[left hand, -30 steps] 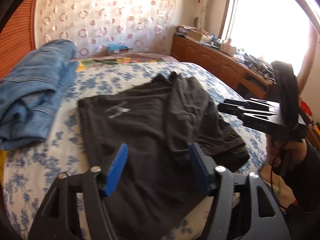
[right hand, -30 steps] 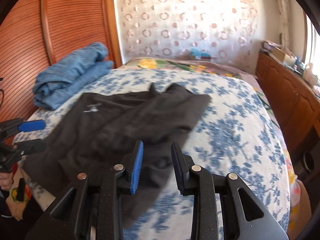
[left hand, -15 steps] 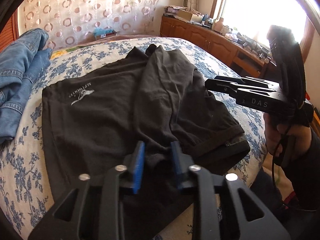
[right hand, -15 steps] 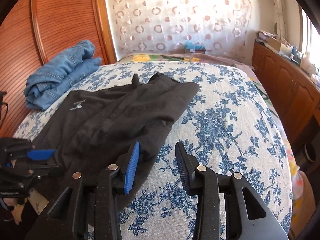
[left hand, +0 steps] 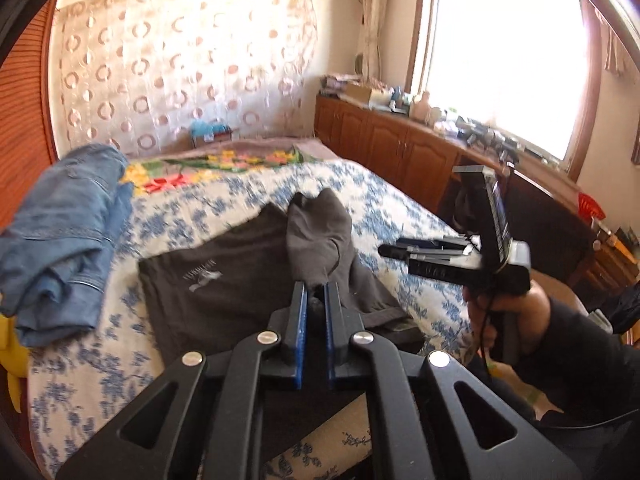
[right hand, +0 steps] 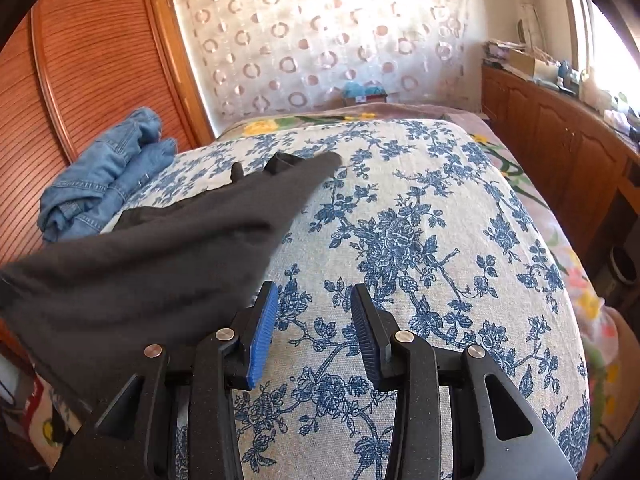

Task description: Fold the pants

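Note:
Dark grey pants [left hand: 224, 280] with a small white logo lie on the blue-flowered bed [left hand: 380, 200]. My left gripper [left hand: 315, 292] is shut on a pinch of the pants' near edge and holds it lifted, so the cloth rises in a peak toward the fingers. In the right wrist view the lifted pants [right hand: 160, 248] stretch taut across the left side. My right gripper [right hand: 314, 304] is open and empty above the bedspread [right hand: 420, 240], just right of the cloth's edge. It also shows in the left wrist view [left hand: 396, 250], to the right of the pants.
Folded blue jeans [left hand: 64, 240] lie at the bed's left side, next to a wooden slatted panel [right hand: 80, 60]. A wooden cabinet [left hand: 400, 152] with clutter runs along the right wall under the window. A flowered blanket [left hand: 224, 160] lies at the bed's far end.
My left gripper has closed on the pants' near edge and lifted it. My right gripper has moved to the right, off the cloth and over bare bedspread, still open.

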A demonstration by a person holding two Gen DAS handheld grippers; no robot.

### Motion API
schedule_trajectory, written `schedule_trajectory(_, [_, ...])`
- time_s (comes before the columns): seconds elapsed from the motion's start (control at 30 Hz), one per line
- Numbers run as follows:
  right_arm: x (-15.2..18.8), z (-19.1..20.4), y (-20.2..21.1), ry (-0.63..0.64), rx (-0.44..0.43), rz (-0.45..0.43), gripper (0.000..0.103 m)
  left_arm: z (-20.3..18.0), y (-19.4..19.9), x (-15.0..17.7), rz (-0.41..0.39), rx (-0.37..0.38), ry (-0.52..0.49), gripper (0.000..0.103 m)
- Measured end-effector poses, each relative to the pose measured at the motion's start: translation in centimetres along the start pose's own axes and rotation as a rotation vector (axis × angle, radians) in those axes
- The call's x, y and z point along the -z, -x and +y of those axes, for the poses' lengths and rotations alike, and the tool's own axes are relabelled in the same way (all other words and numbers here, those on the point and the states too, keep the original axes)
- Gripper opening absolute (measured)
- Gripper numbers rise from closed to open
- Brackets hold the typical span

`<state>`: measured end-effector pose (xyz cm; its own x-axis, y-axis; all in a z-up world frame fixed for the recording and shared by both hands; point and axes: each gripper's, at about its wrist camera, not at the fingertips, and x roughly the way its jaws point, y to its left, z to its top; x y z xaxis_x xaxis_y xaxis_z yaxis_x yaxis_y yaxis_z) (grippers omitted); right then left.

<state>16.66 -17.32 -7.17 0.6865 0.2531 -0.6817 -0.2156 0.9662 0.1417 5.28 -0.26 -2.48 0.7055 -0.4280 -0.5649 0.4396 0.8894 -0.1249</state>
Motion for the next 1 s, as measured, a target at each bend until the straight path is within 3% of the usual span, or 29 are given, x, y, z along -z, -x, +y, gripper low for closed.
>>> schedule_trajectory(0.17, [0.0, 0.3, -0.2, 0.01, 0.002, 0.009, 0.038, 2.0, 2.3, 1.0, -0.01, -0.048, 0.035, 0.004])
schedule_trajectory(0.3, [0.0, 0.6, -0.4, 0.021, 0.004, 0.018, 0.038, 4.2, 1.3, 3.4, 0.063, -0.1, 0.076, 0.004])
schedule_trajectory(0.47, [0.1, 0.9, -0.6, 0.032, 0.007, 0.028, 0.038, 5.0, -0.8, 5.8, 0.139, -0.104, 0.111, 0.008])
schedule_trajectory(0.57, [0.1, 0.9, -0.7, 0.032, 0.006, 0.031, 0.038, 5.2, -1.0, 6.2, 0.137, -0.094, 0.129, 0.02])
schedule_trajectory(0.63, [0.1, 1.0, -0.7, 0.034, 0.005, 0.034, 0.038, 5.3, -0.9, 6.0, 0.129, -0.105, 0.127, 0.035])
schedule_trajectory(0.7, [0.1, 0.9, -0.8, 0.037, -0.002, 0.037, 0.038, 5.6, -0.6, 5.7, 0.111, -0.112, 0.129, 0.04])
schedule_trajectory(0.87, [-0.3, 1.5, -0.5, 0.066, 0.0, 0.032, 0.038, 6.3, -0.4, 5.2, 0.091, -0.139, 0.129, 0.042])
schedule_trajectory(1.0, [-1.2, 3.4, -0.1, 0.09, -0.06, 0.025, 0.039, 7.1, -0.5, 5.0, 0.07, -0.158, 0.138, 0.042])
